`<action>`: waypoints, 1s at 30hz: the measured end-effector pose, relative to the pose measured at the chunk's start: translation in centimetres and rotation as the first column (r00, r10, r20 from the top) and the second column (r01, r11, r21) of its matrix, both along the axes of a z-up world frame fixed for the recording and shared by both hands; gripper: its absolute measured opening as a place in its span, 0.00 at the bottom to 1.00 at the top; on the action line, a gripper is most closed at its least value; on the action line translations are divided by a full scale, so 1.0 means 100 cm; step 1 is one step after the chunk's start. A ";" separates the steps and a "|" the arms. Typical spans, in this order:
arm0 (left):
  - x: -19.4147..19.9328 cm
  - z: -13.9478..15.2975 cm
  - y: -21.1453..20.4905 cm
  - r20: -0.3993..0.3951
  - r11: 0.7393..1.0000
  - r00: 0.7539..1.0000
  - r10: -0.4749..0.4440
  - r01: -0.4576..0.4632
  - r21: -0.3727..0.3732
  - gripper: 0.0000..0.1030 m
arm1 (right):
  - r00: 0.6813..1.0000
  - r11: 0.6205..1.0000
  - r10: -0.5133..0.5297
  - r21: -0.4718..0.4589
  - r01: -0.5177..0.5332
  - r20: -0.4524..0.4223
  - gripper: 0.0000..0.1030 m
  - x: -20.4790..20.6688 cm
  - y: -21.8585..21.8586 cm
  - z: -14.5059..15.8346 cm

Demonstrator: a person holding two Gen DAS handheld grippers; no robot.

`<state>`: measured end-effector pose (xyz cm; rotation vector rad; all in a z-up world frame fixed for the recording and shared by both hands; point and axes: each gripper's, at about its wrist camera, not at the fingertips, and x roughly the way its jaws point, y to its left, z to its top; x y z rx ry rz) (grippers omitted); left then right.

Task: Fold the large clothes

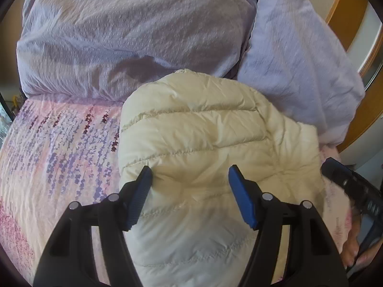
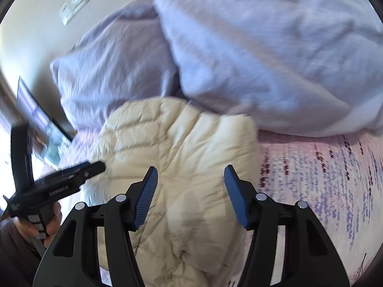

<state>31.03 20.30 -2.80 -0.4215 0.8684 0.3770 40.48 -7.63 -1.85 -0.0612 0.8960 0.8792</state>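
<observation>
A cream quilted puffer jacket (image 1: 205,138) lies folded in a bundle on the bed with the floral sheet (image 1: 52,148). My left gripper (image 1: 190,174) is open and empty, its blue pads just above the jacket. My right gripper (image 2: 191,173) is also open and empty above the same jacket (image 2: 182,143). The right gripper's body shows at the right edge of the left wrist view (image 1: 354,191). The left gripper's body shows at the left of the right wrist view (image 2: 59,184), its fingers hidden.
Two lavender pillows (image 1: 134,35) (image 1: 299,71) lie at the head of the bed, touching the jacket's far end. A wooden headboard (image 1: 347,4) stands at the right. The floral sheet (image 2: 323,179) stretches to the jacket's side. A dark framed object (image 2: 40,117) leans by the wall.
</observation>
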 end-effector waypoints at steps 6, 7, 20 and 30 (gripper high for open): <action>0.007 -0.012 -0.013 -0.041 0.995 0.999 -0.013 0.017 0.100 0.72 | 0.995 0.994 0.037 -0.110 -0.027 0.093 0.58 -0.015 0.024 -0.023; 0.008 -0.013 -0.014 -0.045 0.993 0.999 -0.016 0.021 0.113 0.74 | 0.995 0.992 0.033 -0.123 -0.021 0.094 0.58 -0.014 0.025 -0.028; 0.016 -0.035 -0.014 -0.091 0.990 0.996 0.001 0.011 0.140 0.98 | 0.999 0.994 -0.030 -0.103 0.033 0.028 0.59 -0.002 0.020 -0.067; 0.027 -0.050 -0.012 -0.107 0.988 0.994 -0.010 0.027 0.155 0.98 | 0.999 0.996 -0.039 -0.082 0.041 0.025 0.62 0.000 0.024 -0.081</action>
